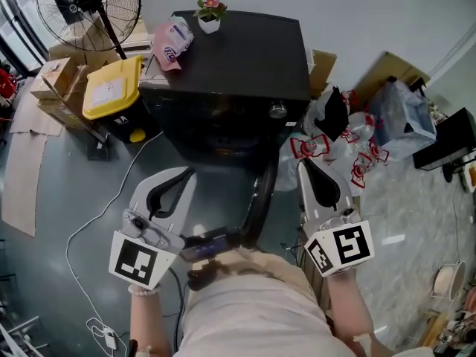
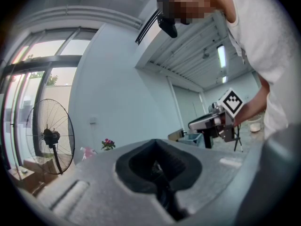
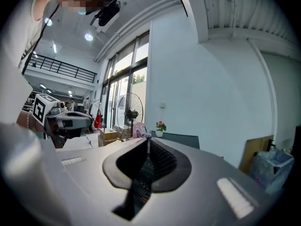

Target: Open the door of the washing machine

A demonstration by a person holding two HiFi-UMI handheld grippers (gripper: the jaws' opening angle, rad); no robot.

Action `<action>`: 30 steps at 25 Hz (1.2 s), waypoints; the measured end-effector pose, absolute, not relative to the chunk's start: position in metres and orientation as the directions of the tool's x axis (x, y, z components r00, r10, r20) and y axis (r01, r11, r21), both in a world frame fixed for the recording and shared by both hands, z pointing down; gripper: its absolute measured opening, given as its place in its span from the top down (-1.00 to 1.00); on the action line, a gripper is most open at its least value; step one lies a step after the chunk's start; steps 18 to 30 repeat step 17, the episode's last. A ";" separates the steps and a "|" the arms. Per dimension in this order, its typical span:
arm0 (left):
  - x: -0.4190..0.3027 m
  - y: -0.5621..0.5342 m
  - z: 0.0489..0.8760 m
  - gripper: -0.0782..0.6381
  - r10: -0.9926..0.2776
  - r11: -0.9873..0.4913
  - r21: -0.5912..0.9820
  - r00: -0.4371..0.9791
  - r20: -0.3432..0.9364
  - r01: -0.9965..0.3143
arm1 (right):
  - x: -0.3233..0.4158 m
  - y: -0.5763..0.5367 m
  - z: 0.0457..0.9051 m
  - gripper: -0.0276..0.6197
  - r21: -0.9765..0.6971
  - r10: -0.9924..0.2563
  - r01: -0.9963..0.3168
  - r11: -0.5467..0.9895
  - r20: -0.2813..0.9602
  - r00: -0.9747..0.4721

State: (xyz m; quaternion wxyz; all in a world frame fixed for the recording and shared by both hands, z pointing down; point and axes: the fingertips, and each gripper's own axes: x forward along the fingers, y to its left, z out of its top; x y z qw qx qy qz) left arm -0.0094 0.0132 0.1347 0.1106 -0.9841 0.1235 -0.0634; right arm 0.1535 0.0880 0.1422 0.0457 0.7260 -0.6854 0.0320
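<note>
1. Washing machine (image 1: 238,58): black, set against the back wall with its front towards the person, so the door faces the grippers.
2. Door (image 1: 260,199): a dark curved panel seen edge-on. It appears swung out from the machine's front and stands between the 2 grippers, nearer the right one. Judged open already, so little of the task looks left.
3. Fan (image 1: 89,6): on a stand at the far left, well apart from the work.
4. Bin with yellow lid (image 1: 111,88): just beside the machine's left side, clear of the door's swing.
5. Left gripper (image 1: 187,174): jaws fully together, nothing between them. It is held level to the door's left, apparently idle.
6. Right gripper (image 1: 303,166): jaws drawn together at the tips, gripping nothing. It is near the door but not on it, which suggests the pull is over.
7. Pink packet (image 1: 171,42) and flower pot (image 1: 210,15): on the machine's top, at the back.
</note>
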 end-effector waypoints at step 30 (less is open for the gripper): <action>-0.006 0.016 0.138 0.79 -0.248 -0.950 -0.223 0.962 0.110 -0.219 | 0.153 0.088 0.144 0.86 0.028 -0.992 -0.998 -0.053 0.116 0.056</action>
